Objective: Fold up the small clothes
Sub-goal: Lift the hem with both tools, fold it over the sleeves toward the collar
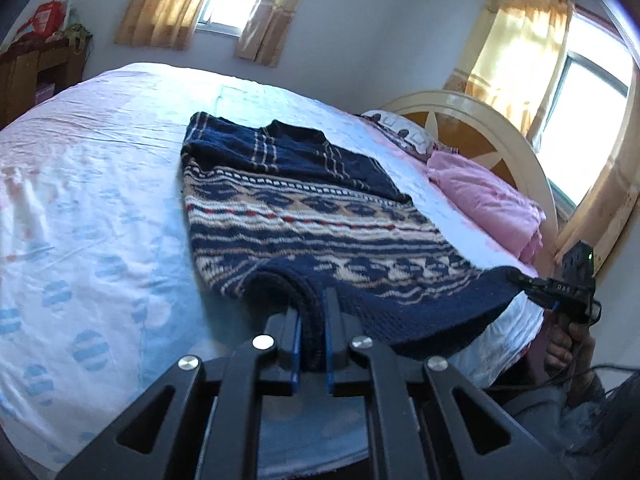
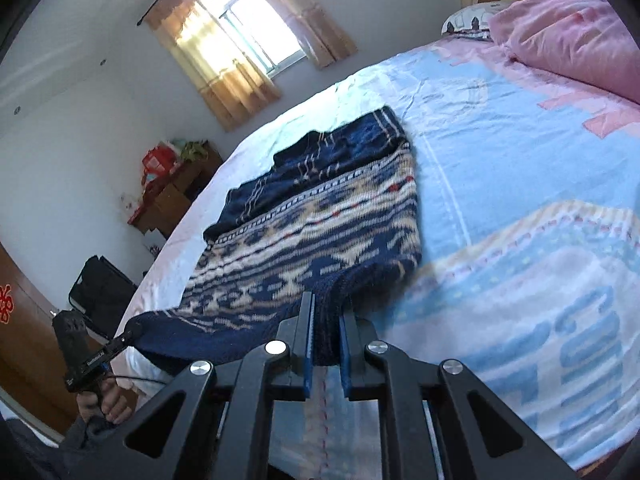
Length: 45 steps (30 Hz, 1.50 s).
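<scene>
A navy, cream and red patterned knit sweater (image 1: 304,216) lies on the bed, its sleeves folded over the chest; it also shows in the right wrist view (image 2: 320,224). My left gripper (image 1: 312,304) is shut on the navy hem at one corner. My right gripper (image 2: 326,312) is shut on the hem at the other corner. Each gripper shows in the other's view, the right gripper (image 1: 520,280) at the bed's edge and the left gripper (image 2: 128,334) likewise. The hem hangs stretched between them, lifted slightly off the sheet.
The bed sheet (image 1: 100,208) is light blue and white. A pink quilt (image 1: 488,200) and a pillow (image 1: 404,130) lie by the cream headboard (image 1: 480,120). A wooden cabinet (image 1: 32,68) stands at the far corner. Curtained windows are behind.
</scene>
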Each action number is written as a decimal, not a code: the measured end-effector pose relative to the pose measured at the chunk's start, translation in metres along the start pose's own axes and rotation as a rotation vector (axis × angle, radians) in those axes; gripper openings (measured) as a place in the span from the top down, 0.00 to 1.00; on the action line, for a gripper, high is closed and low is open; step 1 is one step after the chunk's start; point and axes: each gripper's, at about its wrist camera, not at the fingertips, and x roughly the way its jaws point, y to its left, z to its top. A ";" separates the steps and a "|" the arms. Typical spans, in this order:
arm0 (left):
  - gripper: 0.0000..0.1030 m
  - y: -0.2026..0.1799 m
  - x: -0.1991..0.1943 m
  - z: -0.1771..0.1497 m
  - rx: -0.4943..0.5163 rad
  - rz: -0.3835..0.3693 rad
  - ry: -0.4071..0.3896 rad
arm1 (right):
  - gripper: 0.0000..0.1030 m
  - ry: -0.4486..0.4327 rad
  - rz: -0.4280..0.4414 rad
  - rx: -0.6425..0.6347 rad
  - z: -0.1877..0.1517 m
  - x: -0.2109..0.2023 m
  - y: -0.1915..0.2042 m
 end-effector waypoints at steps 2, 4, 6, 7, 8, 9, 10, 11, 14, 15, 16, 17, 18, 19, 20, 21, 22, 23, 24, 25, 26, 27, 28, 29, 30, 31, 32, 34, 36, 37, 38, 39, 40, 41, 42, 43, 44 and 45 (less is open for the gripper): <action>0.91 0.003 -0.001 0.007 -0.022 -0.019 -0.012 | 0.92 -0.013 0.004 0.004 0.006 0.001 0.001; 0.91 0.005 -0.002 0.013 -0.039 -0.033 -0.016 | 0.92 -0.022 0.016 0.005 0.011 -0.001 0.003; 0.91 0.006 -0.001 0.018 -0.046 -0.042 -0.022 | 0.92 -0.034 0.017 -0.004 0.015 -0.002 0.006; 0.91 0.006 -0.001 0.020 -0.046 -0.045 -0.026 | 0.92 -0.042 0.021 -0.008 0.017 -0.004 0.008; 0.91 0.006 0.000 0.022 -0.048 -0.048 -0.030 | 0.92 -0.049 0.023 -0.012 0.020 -0.006 0.010; 0.91 0.006 0.000 0.024 -0.049 -0.051 -0.032 | 0.92 -0.056 0.021 -0.016 0.023 -0.006 0.012; 0.91 0.007 0.000 0.027 -0.049 -0.051 -0.035 | 0.92 -0.062 0.022 -0.020 0.026 -0.007 0.013; 0.91 0.007 0.001 0.031 -0.052 -0.054 -0.040 | 0.92 -0.067 0.024 -0.023 0.029 -0.006 0.014; 0.91 0.012 0.005 0.042 -0.063 -0.062 -0.048 | 0.92 -0.082 0.024 -0.030 0.042 -0.003 0.018; 0.91 0.013 0.007 0.046 -0.070 -0.066 -0.050 | 0.92 -0.083 0.025 -0.031 0.046 -0.001 0.018; 0.91 0.015 0.009 0.050 -0.081 -0.072 -0.056 | 0.92 -0.085 0.023 -0.034 0.052 0.002 0.020; 0.91 0.016 0.010 0.055 -0.090 -0.075 -0.061 | 0.92 -0.087 0.021 -0.038 0.057 0.003 0.021; 0.91 0.018 0.012 0.060 -0.095 -0.076 -0.066 | 0.92 -0.090 0.023 -0.041 0.062 0.005 0.022; 0.91 0.019 0.012 0.063 -0.096 -0.076 -0.071 | 0.92 -0.092 0.025 -0.040 0.066 0.006 0.023; 0.91 0.020 0.013 0.068 -0.097 -0.077 -0.076 | 0.92 -0.096 0.028 -0.038 0.071 0.008 0.024; 0.91 0.021 0.014 0.071 -0.100 -0.080 -0.079 | 0.92 -0.099 0.030 -0.037 0.075 0.009 0.024; 0.91 0.022 0.015 0.074 -0.101 -0.083 -0.082 | 0.92 -0.103 0.030 -0.036 0.082 0.011 0.025; 0.91 0.023 0.017 0.079 -0.102 -0.083 -0.086 | 0.92 -0.106 0.029 -0.036 0.085 0.012 0.026; 0.91 0.024 0.019 0.081 -0.101 -0.081 -0.088 | 0.92 -0.108 0.029 -0.038 0.090 0.014 0.027; 0.91 0.025 0.021 0.086 -0.100 -0.079 -0.089 | 0.92 -0.109 0.029 -0.041 0.095 0.017 0.028; 0.91 0.026 0.023 0.089 -0.099 -0.079 -0.091 | 0.92 -0.109 0.028 -0.045 0.099 0.020 0.029; 0.91 0.027 0.026 0.094 -0.097 -0.078 -0.093 | 0.92 -0.109 0.027 -0.049 0.103 0.023 0.031; 0.91 0.027 0.029 0.098 -0.092 -0.073 -0.091 | 0.92 -0.108 0.025 -0.053 0.108 0.027 0.032; 0.91 0.028 0.033 0.103 -0.089 -0.068 -0.088 | 0.92 -0.107 0.023 -0.052 0.113 0.032 0.032; 0.91 0.030 0.038 0.108 -0.089 -0.064 -0.084 | 0.92 -0.105 0.023 -0.050 0.118 0.037 0.032; 0.92 0.031 0.042 0.113 -0.089 -0.061 -0.081 | 0.92 -0.104 0.022 -0.050 0.124 0.043 0.032; 0.92 0.032 0.046 0.117 -0.087 -0.058 -0.079 | 0.92 -0.104 0.019 -0.051 0.129 0.047 0.032; 0.91 0.035 0.055 0.127 -0.083 -0.050 -0.079 | 0.92 -0.103 0.011 -0.059 0.140 0.058 0.033; 0.92 0.039 0.065 0.137 -0.089 -0.043 -0.077 | 0.92 -0.100 0.005 -0.060 0.151 0.068 0.033; 0.92 0.041 0.069 0.140 -0.091 -0.042 -0.076 | 0.92 -0.097 0.002 -0.062 0.158 0.075 0.033; 0.92 0.043 0.074 0.146 -0.094 -0.037 -0.075 | 0.92 -0.094 -0.001 -0.066 0.163 0.081 0.034; 0.92 0.045 0.078 0.150 -0.095 -0.033 -0.076 | 0.92 -0.093 -0.005 -0.070 0.168 0.085 0.034; 0.92 0.048 0.083 0.156 -0.097 -0.028 -0.076 | 0.92 -0.091 -0.010 -0.071 0.174 0.092 0.034; 0.92 0.050 0.087 0.160 -0.101 -0.025 -0.076 | 0.92 -0.089 -0.013 -0.071 0.180 0.097 0.034; 0.92 0.052 0.091 0.165 -0.108 -0.024 -0.076 | 0.92 -0.086 -0.016 -0.071 0.186 0.103 0.034; 0.92 0.056 0.096 0.171 -0.116 -0.023 -0.076 | 0.92 -0.084 -0.019 -0.072 0.191 0.108 0.034; 0.92 0.059 0.100 0.178 -0.122 -0.022 -0.077 | 0.92 -0.082 -0.022 -0.074 0.196 0.113 0.034; 0.92 0.061 0.104 0.183 -0.127 -0.021 -0.077 | 0.92 -0.080 -0.026 -0.075 0.200 0.118 0.035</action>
